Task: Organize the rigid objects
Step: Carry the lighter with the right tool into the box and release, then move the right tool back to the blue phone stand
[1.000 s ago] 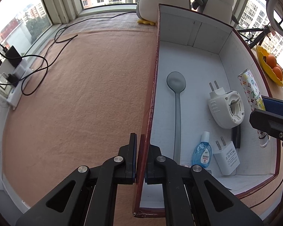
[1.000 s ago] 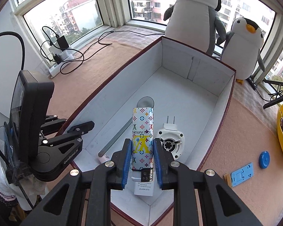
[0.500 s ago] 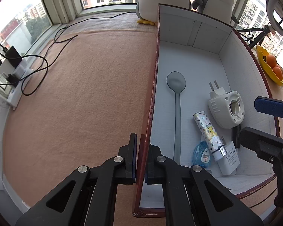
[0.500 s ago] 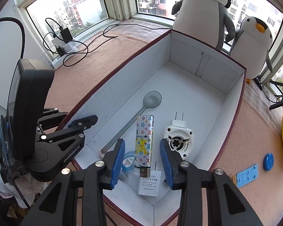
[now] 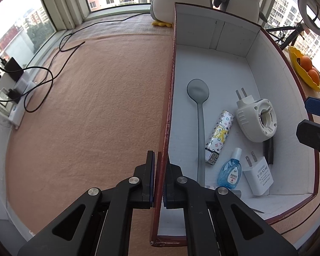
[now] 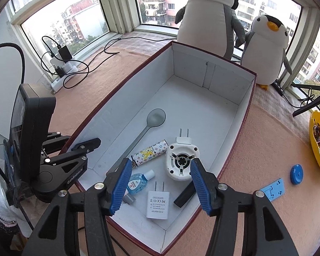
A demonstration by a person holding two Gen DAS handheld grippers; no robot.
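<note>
Patterned lighter (image 6: 149,153) lying flat on the floor of the open box (image 5: 234,64), between the grey spoon (image 6: 148,125) and the white plug-in device (image 6: 182,160), apart from any pads. Right hand-held gripper (image 6: 161,188) above the near end of the box, jaws opening, nothing between them. Left hand-held gripper (image 5: 159,181) clamped shut on the box's side wall, steadying it. Also inside: blue dropper bottle (image 5: 230,170), white charger (image 5: 259,175), a dark bar (image 6: 184,194) partly under the plug-in device, nature unclear. Step in hand, as a judgement: release of the lighter finished. Next likely a lift clear of the rim and a reach right to the blue round cap (image 6: 296,174) or blue flat piece (image 6: 273,189) on the pink worktop (image 5: 96,106). Yellow fruit bowl (image 6: 319,140) cut off at the edge; small grey item under the right gripper's blue pad hard to make out.
</note>
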